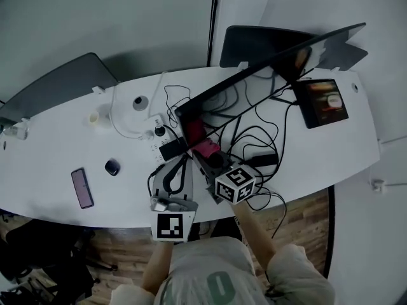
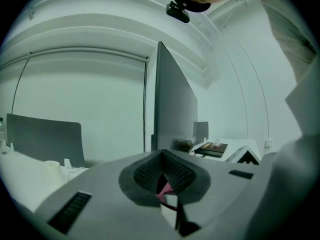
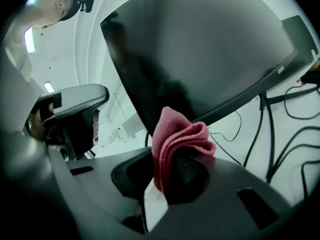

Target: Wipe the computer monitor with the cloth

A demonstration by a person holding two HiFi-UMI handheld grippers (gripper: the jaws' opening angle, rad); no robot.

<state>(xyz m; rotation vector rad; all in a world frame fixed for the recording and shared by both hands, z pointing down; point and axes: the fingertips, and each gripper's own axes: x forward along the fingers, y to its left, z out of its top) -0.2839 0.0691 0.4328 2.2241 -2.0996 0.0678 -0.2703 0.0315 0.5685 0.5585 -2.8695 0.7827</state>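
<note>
The dark monitor [image 1: 267,62] stands on the white desk [image 1: 51,164] and is seen from above. It fills the upper part of the right gripper view [image 3: 200,49] and appears edge-on in the left gripper view [image 2: 172,109]. My right gripper [image 1: 213,157] is shut on a bunched pink cloth [image 3: 175,139], held just below the screen's lower left corner. The cloth [image 1: 203,148] lies close in front of the screen. My left gripper [image 1: 177,173] sits to the left of it, jaws closed tip to tip [image 2: 161,159], with a pink sliver showing in the gap behind the pads.
Tangled black cables [image 1: 254,138] and a power strip [image 1: 159,138] lie under the monitor. A small lit screen [image 1: 324,101] rests at the right. Left of the grippers are a phone [image 1: 82,187], a mouse [image 1: 112,167] and a cup [image 1: 94,117]. The desk's front edge is near my body.
</note>
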